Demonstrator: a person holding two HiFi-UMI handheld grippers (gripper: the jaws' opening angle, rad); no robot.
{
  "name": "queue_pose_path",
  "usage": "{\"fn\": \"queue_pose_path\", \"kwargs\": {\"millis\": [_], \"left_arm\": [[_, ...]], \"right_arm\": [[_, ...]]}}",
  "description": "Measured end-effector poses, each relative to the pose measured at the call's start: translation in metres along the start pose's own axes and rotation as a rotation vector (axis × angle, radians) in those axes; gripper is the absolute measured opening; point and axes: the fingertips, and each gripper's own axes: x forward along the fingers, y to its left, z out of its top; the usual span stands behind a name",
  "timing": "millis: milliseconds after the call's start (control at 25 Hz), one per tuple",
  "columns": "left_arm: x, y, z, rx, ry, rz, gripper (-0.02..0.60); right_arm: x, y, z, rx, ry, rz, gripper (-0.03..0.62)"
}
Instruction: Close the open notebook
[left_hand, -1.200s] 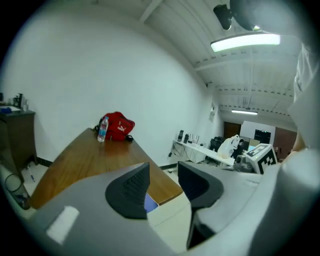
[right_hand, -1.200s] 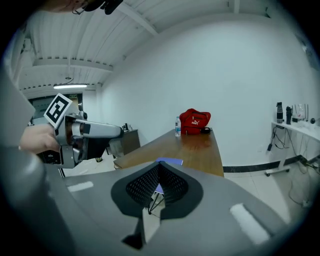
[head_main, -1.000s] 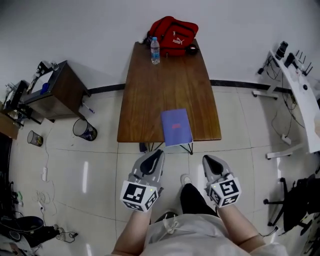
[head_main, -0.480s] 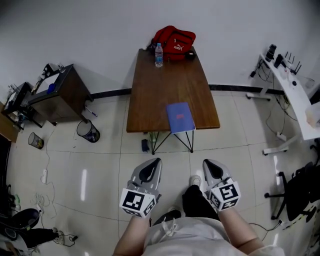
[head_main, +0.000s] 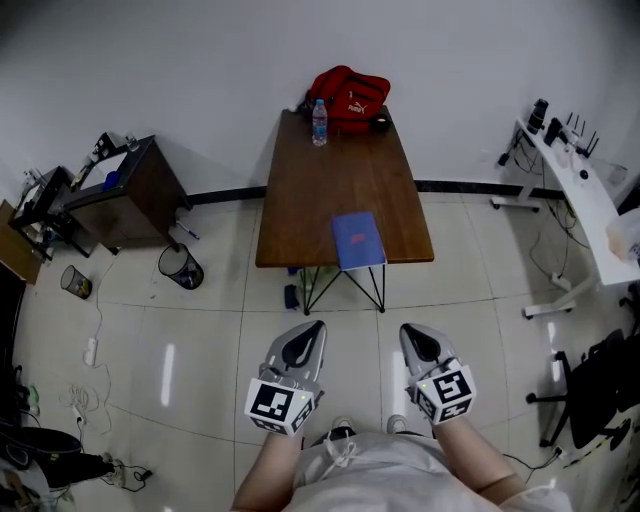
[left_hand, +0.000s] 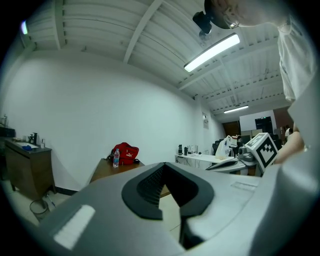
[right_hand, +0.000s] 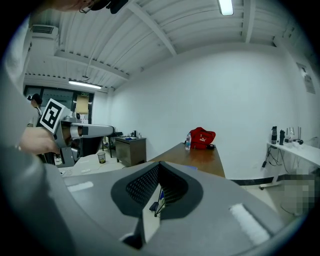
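Observation:
The blue notebook (head_main: 358, 241) lies closed on the brown table (head_main: 340, 170), at its near edge. Both grippers hang over the tiled floor, well short of the table and touching nothing. My left gripper (head_main: 316, 325) is shut and empty, its tips (left_hand: 164, 165) pointing level toward the table (left_hand: 107, 170). My right gripper (head_main: 408, 328) is shut too, with nothing between its jaws (right_hand: 159, 165). Each gripper's marker cube shows in the other's view: the right gripper (left_hand: 250, 155) and the left gripper (right_hand: 75, 131).
A red bag (head_main: 350, 95) and a water bottle (head_main: 319, 122) stand at the table's far end by the wall. A dark cabinet (head_main: 120, 190) and a bin (head_main: 180, 265) are at the left. A white desk (head_main: 580, 190) and an office chair (head_main: 600, 390) stand at the right.
The person has backed away from the table, so it and the notebook look smaller and farther. Both grippers came back with the person and stay side by side.

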Motion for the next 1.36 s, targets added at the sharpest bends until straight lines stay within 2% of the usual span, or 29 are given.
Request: {"fn": "queue_pose_path", "kwargs": {"millis": [560, 1360], "left_arm": [[0.024, -0.032, -0.003, -0.015, 0.028, 0.019, 0.006], [0.032, -0.053, -0.011, -0.034, 0.044, 0.038, 0.006]], "right_arm": [[-0.012, -0.024, 0.010, -0.036, -0.023, 0.069, 0.003], [-0.029, -0.041, 0.007, -0.031, -0.023, 0.079, 0.003]]}}
